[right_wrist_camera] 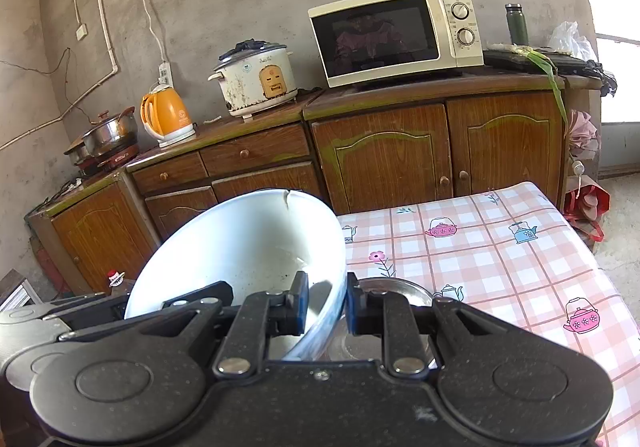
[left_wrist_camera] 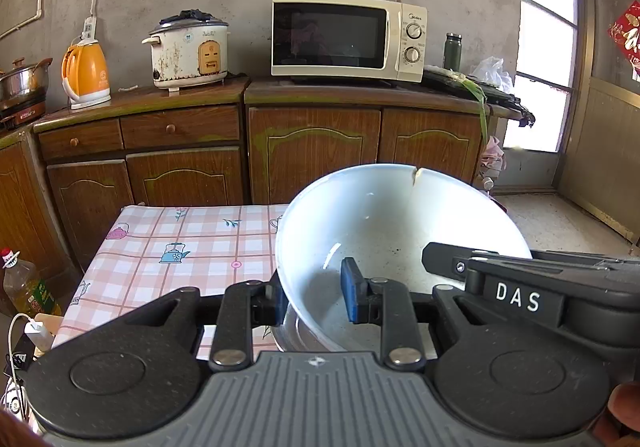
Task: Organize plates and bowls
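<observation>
A large white bowl (left_wrist_camera: 384,227) with a cracked rim hangs tilted over the near edge of the pink checked table (left_wrist_camera: 180,239). My left gripper (left_wrist_camera: 314,297) is shut on the bowl's left wall, one blue pad inside and the other finger outside. In the right wrist view the same white bowl (right_wrist_camera: 240,247) fills the left half, and my right gripper (right_wrist_camera: 326,303) is shut on its right wall. A steel bowl (right_wrist_camera: 396,289) sits on the table just beneath, also seen as the steel bowl (left_wrist_camera: 296,335) under the white one.
Wooden cabinets (left_wrist_camera: 312,143) line the far wall, carrying a microwave (left_wrist_camera: 344,35), a rice cooker (left_wrist_camera: 188,51) and an orange kettle (left_wrist_camera: 86,75). An oil bottle (left_wrist_camera: 26,283) stands on the floor left of the table. The checked tablecloth (right_wrist_camera: 500,267) stretches to the right.
</observation>
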